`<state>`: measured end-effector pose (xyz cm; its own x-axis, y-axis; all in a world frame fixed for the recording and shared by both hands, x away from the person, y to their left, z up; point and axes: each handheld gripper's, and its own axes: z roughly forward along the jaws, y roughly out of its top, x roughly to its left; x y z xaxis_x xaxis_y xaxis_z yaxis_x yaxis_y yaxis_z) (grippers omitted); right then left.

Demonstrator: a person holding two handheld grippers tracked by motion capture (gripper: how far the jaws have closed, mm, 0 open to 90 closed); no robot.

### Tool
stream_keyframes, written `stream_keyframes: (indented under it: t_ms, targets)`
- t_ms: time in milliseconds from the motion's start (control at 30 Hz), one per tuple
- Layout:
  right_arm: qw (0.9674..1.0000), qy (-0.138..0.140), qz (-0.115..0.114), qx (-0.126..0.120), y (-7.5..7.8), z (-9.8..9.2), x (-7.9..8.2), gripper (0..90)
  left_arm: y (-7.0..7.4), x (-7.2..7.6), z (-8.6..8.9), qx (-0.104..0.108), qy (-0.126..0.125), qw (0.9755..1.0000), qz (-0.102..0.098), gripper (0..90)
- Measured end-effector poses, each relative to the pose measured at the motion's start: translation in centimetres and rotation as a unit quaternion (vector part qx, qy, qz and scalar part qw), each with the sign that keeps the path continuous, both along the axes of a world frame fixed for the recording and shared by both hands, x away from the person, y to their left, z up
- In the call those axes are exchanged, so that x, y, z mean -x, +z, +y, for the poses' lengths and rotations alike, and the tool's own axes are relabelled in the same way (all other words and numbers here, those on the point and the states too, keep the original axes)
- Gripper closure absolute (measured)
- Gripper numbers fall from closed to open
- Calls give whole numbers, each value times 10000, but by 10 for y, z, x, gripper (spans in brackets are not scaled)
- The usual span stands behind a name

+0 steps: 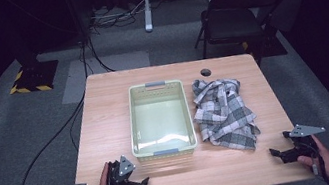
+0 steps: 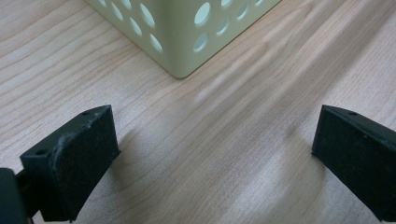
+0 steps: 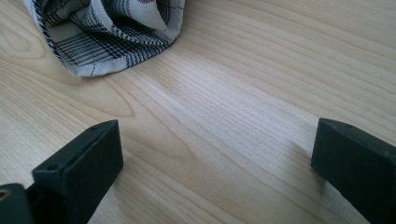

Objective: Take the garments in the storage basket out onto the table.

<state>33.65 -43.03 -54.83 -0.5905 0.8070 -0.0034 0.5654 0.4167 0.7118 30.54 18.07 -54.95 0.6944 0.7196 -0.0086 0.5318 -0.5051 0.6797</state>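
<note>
You are holding both grippers [image 1: 134, 182] [image 1: 284, 152] wide and empty; the soft, light plaid cloth [image 1: 223, 113] looks best pinched at its near edge.

Ahead of my claws, a crumpled grey-and-white plaid cloth [image 1: 224, 113] lies on the surface just right of an empty pale-green perforated basket [image 1: 155, 86], standing upright.

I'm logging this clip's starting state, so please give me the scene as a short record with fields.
surface: light wooden table
container: pale green perforated plastic basket, centre of table, nothing inside
cloth: crumpled grey-and-white checked fabric, on the table to the right of the basket, outside it
left gripper: fingers apart, near front edge, close to the basket's corner, holding nothing
right gripper: fingers apart, front right, short of the cloth, holding nothing
</note>
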Motion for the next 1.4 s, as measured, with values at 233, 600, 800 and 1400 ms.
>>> stream_keyframes:
  t_ms: [233,600,800,1400]
  targets:
    - [10000,-10,6,2,0,0,0,10,0,0,0,-2,13,10000,10,0]
    - [9999,-103,11,5,0,1,0,6,0,1,0,-14,10,10000,3,1]
    - [9999,-127,10,1,0,1,0,5,0,1,0,-3,11,10000,13,0]
    - [9999,-116,7,3,-1,1,0,5,0,0,0,0,12,10000,13,0]
